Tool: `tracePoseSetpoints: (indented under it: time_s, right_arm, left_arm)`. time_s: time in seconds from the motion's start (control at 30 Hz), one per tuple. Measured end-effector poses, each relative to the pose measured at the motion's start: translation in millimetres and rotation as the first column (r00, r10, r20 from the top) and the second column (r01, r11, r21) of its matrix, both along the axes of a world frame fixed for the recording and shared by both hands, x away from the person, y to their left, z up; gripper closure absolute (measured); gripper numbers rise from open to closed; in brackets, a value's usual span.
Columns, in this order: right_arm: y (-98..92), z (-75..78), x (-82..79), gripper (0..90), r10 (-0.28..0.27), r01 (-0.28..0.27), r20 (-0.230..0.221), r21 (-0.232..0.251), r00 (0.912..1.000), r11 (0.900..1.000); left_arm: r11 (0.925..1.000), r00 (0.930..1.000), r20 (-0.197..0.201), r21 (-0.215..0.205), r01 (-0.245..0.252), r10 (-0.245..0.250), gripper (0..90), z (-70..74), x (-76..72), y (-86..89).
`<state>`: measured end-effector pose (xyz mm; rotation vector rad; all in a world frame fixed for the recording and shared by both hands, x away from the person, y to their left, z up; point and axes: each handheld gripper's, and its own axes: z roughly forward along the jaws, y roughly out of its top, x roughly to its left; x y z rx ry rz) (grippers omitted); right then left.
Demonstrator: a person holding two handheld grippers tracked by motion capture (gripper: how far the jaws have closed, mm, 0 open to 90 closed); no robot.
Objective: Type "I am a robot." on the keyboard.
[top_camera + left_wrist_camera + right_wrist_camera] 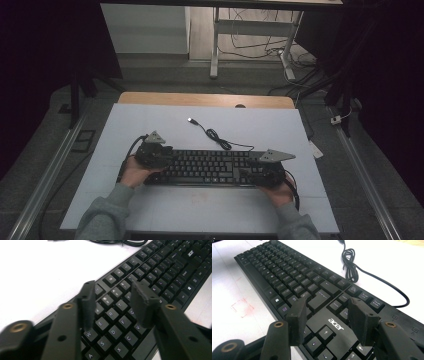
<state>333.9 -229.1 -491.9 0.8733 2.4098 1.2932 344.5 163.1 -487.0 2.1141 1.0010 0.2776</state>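
A black Acer keyboard (pixel 205 167) lies across the near middle of the white table top (pixel 150 122). Its cable (pixel 217 137) coils behind it and ends in a USB plug (pixel 190 120). My left gripper (pixel 166 158) is over the keyboard's left end; its jaws stand apart above the letter keys (pixel 113 290), with nothing between them. My right gripper (pixel 246 174) is over the right end, jaws apart above the arrow keys and the logo (pixel 327 305), pinching nothing. The keyboard (pixel 155 272) (pixel 287 275) lies flat under both.
A faint red square mark (pixel 242 307) is on the white surface in front of the keyboard. The wooden table edge (pixel 205 99) runs along the far side. Desk legs and loose cables (pixel 260 47) lie on the floor beyond. Metal rails (pixel 50 170) flank the table.
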Motion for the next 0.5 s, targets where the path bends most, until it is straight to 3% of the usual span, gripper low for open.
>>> tracePoseSetpoints:
  time_s: [0.4,0.5]
  right_arm:
    - [0.5,-1.0,0.1,49.8,0.003,-0.003,-0.003,-0.005,1.0000,1.000]
    - [0.3,-1.1,0.2,49.8,0.003,-0.003,-0.004,-0.004,1.0000,1.000]
  left_arm:
    - [0.9952,0.9988,-0.037,0.092,0.035,-0.031,88.0,-14.2,4.7,-9.7]
    - [0.9944,0.9982,-0.049,0.098,0.039,-0.034,89.0,-16.8,5.6,-10.9]
